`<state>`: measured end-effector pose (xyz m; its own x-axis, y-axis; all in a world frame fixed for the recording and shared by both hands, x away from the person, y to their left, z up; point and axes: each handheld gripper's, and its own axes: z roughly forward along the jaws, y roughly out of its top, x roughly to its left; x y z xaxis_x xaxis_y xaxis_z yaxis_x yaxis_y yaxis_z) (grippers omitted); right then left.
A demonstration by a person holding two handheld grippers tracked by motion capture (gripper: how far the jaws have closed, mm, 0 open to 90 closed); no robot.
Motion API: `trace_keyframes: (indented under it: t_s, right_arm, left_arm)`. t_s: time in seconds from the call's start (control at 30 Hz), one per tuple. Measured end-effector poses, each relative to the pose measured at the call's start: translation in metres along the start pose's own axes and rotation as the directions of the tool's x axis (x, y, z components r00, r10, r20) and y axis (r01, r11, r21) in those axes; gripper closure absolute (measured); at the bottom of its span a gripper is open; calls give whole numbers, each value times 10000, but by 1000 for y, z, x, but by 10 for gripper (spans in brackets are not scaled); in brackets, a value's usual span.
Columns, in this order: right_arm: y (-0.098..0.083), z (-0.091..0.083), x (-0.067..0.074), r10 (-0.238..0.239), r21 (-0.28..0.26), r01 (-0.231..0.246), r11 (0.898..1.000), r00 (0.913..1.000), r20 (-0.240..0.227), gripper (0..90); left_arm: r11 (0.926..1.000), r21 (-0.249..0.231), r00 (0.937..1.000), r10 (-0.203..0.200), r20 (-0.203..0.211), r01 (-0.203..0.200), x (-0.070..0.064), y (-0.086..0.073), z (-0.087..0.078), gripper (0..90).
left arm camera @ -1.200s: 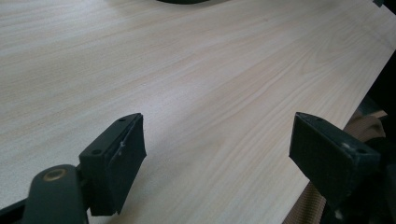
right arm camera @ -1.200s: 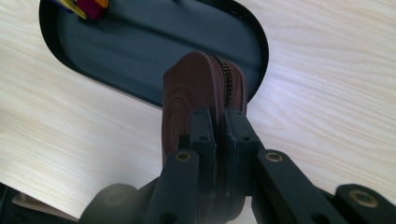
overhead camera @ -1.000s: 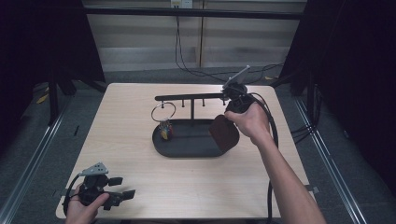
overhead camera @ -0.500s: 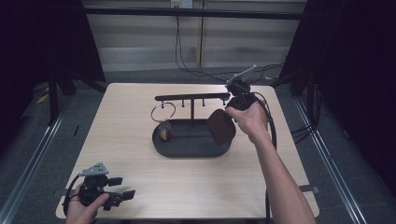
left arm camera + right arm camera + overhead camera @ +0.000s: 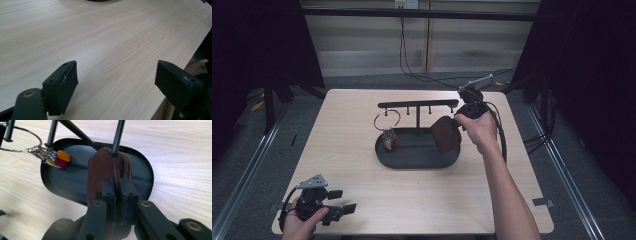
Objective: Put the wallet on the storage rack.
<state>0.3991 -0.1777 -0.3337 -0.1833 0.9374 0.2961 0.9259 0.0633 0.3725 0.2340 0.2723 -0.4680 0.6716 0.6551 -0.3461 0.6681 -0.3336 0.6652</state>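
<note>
Progress looks about halfway: the right gripper [image 5: 117, 195] has its jaws clamped on a brown zippered pouch [image 5: 105, 172], held above the right end of the black oval tray [image 5: 412, 160], close under a peg of the stand's crossbar [image 5: 417, 104]. Whether it already hangs there cannot be told. A key ring [image 5: 387, 121] hangs at the left. The left gripper [image 5: 115, 82] rests near the table's [image 5: 412, 200] front corner, jaws apart and empty.
</note>
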Motion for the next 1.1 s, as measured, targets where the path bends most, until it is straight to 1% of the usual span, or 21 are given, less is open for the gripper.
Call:
trace_keyframes:
  t_s: [0.2,0.33,0.37,0.43,0.47,0.53,0.6,0.73,0.8,0.87,1.1]
  right_arm:
    - [-3,9,-6,281,-186,-286,9994,9992,-277,834]
    - [-5,12,-9,473,-275,-486,9984,9978,-466,834]
    - [-6,12,-9,478,-340,-494,9982,9978,-462,834]
    - [-7,14,-11,477,-282,-491,9984,9977,-472,839]
    - [-8,14,-11,513,-349,-534,9980,9970,-580,841]
    - [-8,15,-13,474,-311,-488,9983,9978,-459,842]
    - [-10,17,-16,486,-267,-500,9984,9975,-510,844]
    - [-13,21,-19,660,-344,-680,9971,9962,-571,846]
    - [-15,24,-23,815,-426,-842,9955,9948,-614,846]
    - [-17,27,-26,902,-344,-929,9951,9934,-712,846]
    - [-19,41,-33,1322,-659,-1382,9882,9873,-876,848]
  left_arm:
    - [10000,13,10000,-24,-10,24,0,0,0,184]
    - [10000,13,10000,-21,-13,21,0,0,0,184]
    - [10000,14,10000,-11,1,11,0,0,0,184]
    - [10000,17,10000,-5,3,5,0,0,0,184]
    - [10000,6,10000,-9,5,9,0,0,0,184]
    - [10000,6,10000,-34,3,34,0,0,0,184]
    - [10000,23,10000,-42,9,42,1,0,0,184]
    - [10000,89,10000,34,8,-34,0,0,1,184]
    - [10000,85,10000,27,-11,-27,0,0,1,184]
    - [10000,96,10000,7,9,-7,1,0,1,184]
    - [9999,104,10000,15,19,-15,1,0,1,184]
